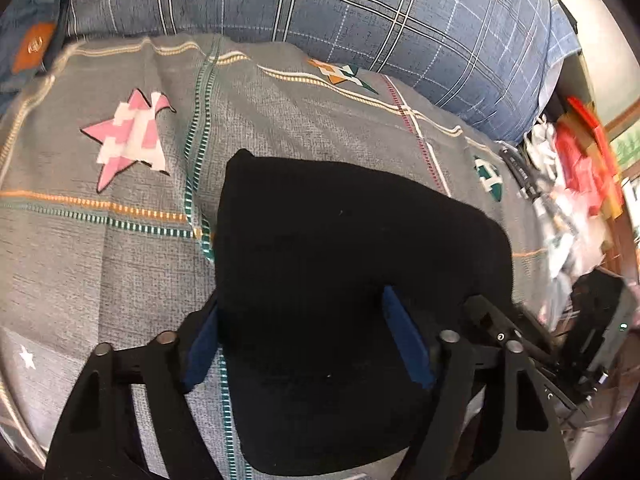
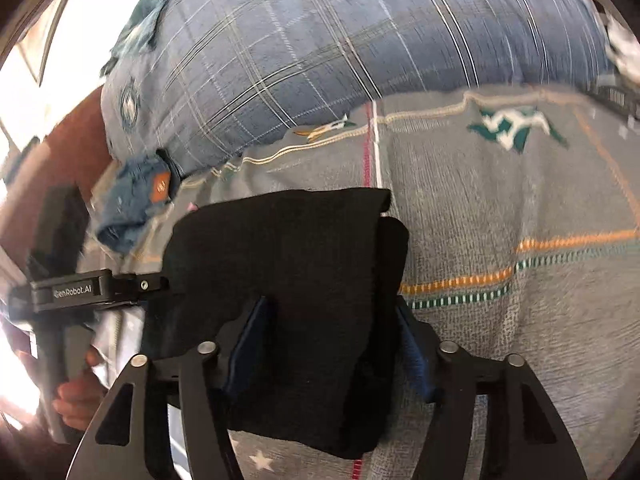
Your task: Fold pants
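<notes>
The black pants lie folded into a thick rectangular bundle on a grey patterned bedspread. My left gripper stands open, tilted down over the bundle's near end. Its left blue pad sits at the fabric's left edge and the other pad rests on top of the cloth. In the right wrist view the same pants run up between the wide jaws of my right gripper, which is also open. The fabric lies slack there. The black body of the left gripper reaches the bundle's left edge, with a hand below it.
A big blue plaid pillow lies across the back of the bed. Folded jeans with an orange patch sit at the back left of the pants. Off the bed's right edge there is clutter with red packaging.
</notes>
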{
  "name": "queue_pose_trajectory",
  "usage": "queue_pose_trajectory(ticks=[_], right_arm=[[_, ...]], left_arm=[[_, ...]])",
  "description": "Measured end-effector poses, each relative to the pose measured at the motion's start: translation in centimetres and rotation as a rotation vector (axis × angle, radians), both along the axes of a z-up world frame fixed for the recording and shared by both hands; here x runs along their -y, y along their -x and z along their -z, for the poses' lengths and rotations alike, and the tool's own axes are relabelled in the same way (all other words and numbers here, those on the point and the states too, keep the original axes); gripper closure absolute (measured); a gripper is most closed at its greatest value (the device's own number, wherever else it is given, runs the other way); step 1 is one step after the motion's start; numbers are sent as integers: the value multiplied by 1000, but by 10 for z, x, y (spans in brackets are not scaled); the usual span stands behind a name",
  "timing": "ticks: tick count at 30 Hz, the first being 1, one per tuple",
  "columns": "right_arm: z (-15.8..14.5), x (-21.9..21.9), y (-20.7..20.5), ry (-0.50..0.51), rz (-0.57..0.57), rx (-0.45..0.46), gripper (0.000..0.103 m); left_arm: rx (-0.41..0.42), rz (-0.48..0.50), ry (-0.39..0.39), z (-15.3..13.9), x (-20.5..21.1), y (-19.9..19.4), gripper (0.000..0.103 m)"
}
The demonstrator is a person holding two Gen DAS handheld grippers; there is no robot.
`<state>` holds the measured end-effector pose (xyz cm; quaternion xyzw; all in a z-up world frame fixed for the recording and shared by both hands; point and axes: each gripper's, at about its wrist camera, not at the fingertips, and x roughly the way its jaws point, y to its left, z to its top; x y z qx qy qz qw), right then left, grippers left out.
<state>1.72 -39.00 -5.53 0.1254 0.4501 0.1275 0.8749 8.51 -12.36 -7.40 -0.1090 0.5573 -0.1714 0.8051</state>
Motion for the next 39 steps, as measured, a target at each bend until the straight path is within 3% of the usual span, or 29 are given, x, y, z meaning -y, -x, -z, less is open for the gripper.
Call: queue_pose_trajectory(ticks=[2, 8, 19, 24, 26, 28, 30, 31, 35, 37, 39], right_arm=[[-3, -5, 4, 38, 9, 10, 50], [-15, -16, 12, 118, 14, 41, 52], [-8, -8, 4, 61, 66, -9, 46], [-3, 13, -10, -107, 143, -39, 46], [-2, 17, -16, -123, 165, -37, 61], [-13, 15, -14, -85, 173, 7, 69], [-22, 15, -14, -61, 178, 40, 69], [-16, 18, -21, -60, 182, -11, 67], [-1, 41, -18, -213, 210, -84, 50], [3, 46, -13, -234, 226, -99, 38], [10, 46, -6, -240, 222, -92, 37]], left_arm=[[13, -9, 4, -5, -4, 2, 46], [20, -10, 6, -9, -12, 7, 47], [45, 14, -27, -11, -7, 10, 47], [-20, 7, 24, -6, -15, -13, 40], [-22, 3, 34, -11, -16, -15, 50], [21, -8, 36, -20, -18, -14, 50], [25, -27, -21, -16, -19, -19, 50], [-4, -23, -21, -11, -19, -22, 50], [-84, -24, 113, 2, -32, -21, 47], [-118, -3, 145, 9, -30, -18, 40], [-135, 4, 166, 14, -26, -13, 40]])
